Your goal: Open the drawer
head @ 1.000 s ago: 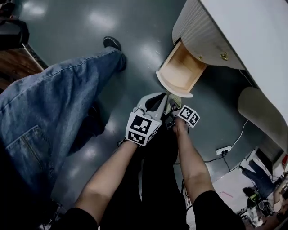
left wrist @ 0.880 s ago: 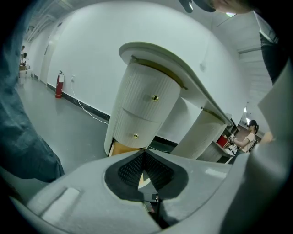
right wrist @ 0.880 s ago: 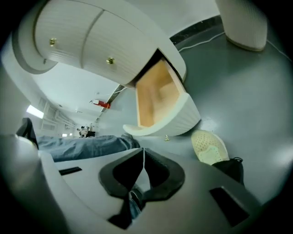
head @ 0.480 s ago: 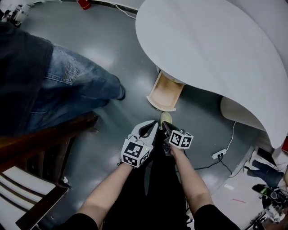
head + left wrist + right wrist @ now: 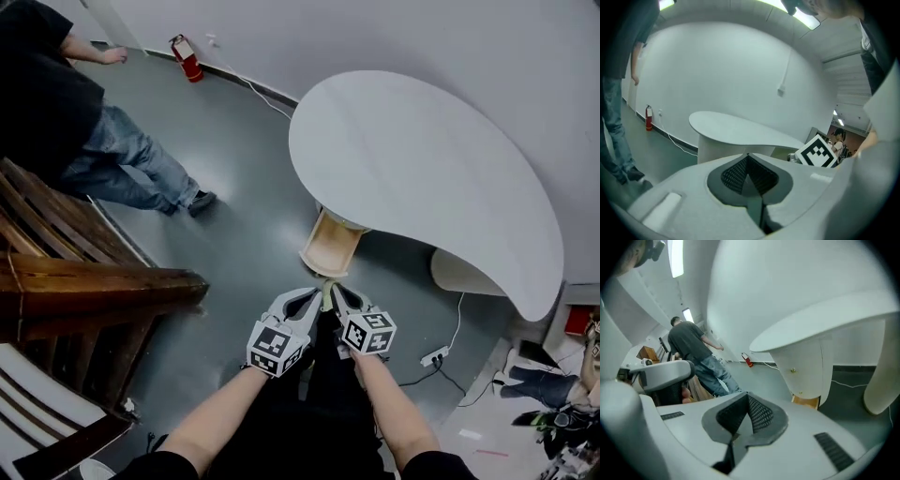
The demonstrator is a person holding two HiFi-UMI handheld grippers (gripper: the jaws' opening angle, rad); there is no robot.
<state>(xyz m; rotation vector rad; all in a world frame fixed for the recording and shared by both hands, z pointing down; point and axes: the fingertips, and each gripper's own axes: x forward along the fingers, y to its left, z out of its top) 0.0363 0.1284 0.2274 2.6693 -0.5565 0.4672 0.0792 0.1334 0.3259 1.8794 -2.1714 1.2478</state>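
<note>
At the upper left of the head view a bystander [image 5: 52, 103] in a dark top and blue jeans stands on the grey floor [image 5: 234, 187], with a red fire extinguisher [image 5: 187, 58] against the wall just to the right. Down the left edge lies a dark wooden bench [image 5: 94, 281] of slats. At lower centre, two bare forearms rise from the bottom edge. The left gripper [image 5: 309, 298] is on the left, its marker cube facing the camera. In its own view the two ribbed pads meet in a closed seam with nothing between them. Directly above both grippers in the frame, and apart from them, is the drawer [image 5: 330, 246]. It stands pulled out from the rounded white pedestal under the table, with its pale wooden inside open to view. The right gripper [image 5: 339, 292] sits just beside the left one, nearly touching it, and its view also shows the pads pressed together on nothing. That view shows the drawer's wooden edge low under the pedestal, which carries small brass knobs [image 5: 793, 371]. The white kidney-shaped table [image 5: 422, 159] fills the centre and right of the head view. At the lower right a white power strip [image 5: 433, 356] lies on the floor with its cable trailing upward.
</note>
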